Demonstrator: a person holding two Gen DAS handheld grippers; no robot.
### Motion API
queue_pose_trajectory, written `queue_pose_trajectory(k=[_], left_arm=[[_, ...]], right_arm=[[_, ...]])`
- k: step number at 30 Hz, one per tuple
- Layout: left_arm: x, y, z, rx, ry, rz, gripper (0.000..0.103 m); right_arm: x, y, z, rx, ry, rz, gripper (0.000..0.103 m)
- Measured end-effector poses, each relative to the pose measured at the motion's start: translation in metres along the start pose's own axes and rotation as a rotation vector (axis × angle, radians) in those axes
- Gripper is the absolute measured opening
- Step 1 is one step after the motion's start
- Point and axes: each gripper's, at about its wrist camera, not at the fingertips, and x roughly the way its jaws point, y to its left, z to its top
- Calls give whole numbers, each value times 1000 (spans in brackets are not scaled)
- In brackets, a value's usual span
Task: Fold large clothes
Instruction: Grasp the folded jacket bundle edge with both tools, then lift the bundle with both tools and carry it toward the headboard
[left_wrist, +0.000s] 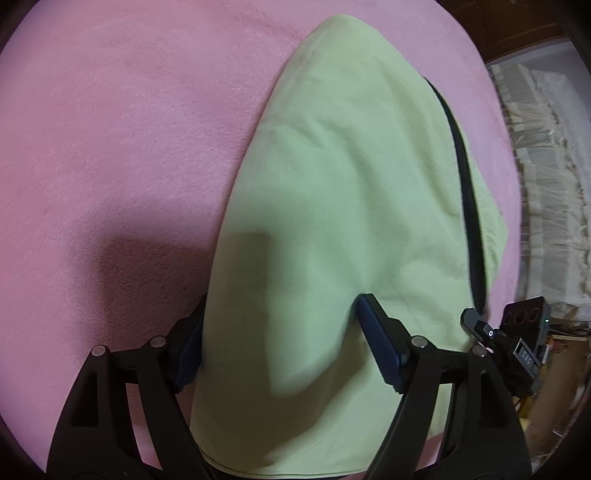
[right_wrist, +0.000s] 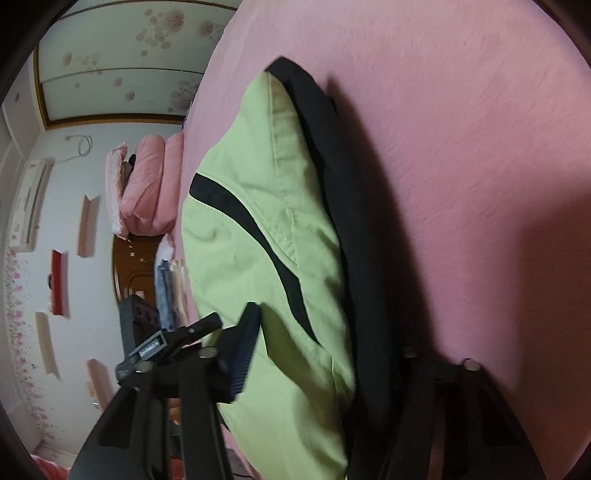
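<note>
Both views are fisheye, with straight lines bowed and a dark vignette closing off the corners. Light is soft, indoor and moderate, a little dim, with a warm pink cast off the bed (left_wrist: 122, 147). In the left wrist view a broad, soft-edged shadow lies on the bed at lower left and crosses the green garment (left_wrist: 332, 206), so the light comes from behind the camera. In the right wrist view a heavy shadow falls right of the garment (right_wrist: 251, 236), and the right-hand finger is lost in darkness. Fabric edges low in both frames are smeared; no glare.
</note>
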Motion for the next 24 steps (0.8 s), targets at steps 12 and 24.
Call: queue_pose_trajectory(k=[12, 24], left_arm=[[-13, -54, -22, 114, -75, 175, 47], [-50, -98, -64, 276, -116, 223, 23]], right_arm=[[6, -2, -14, 84, -57, 77, 12], [22, 71, -60, -31, -136, 18, 9]])
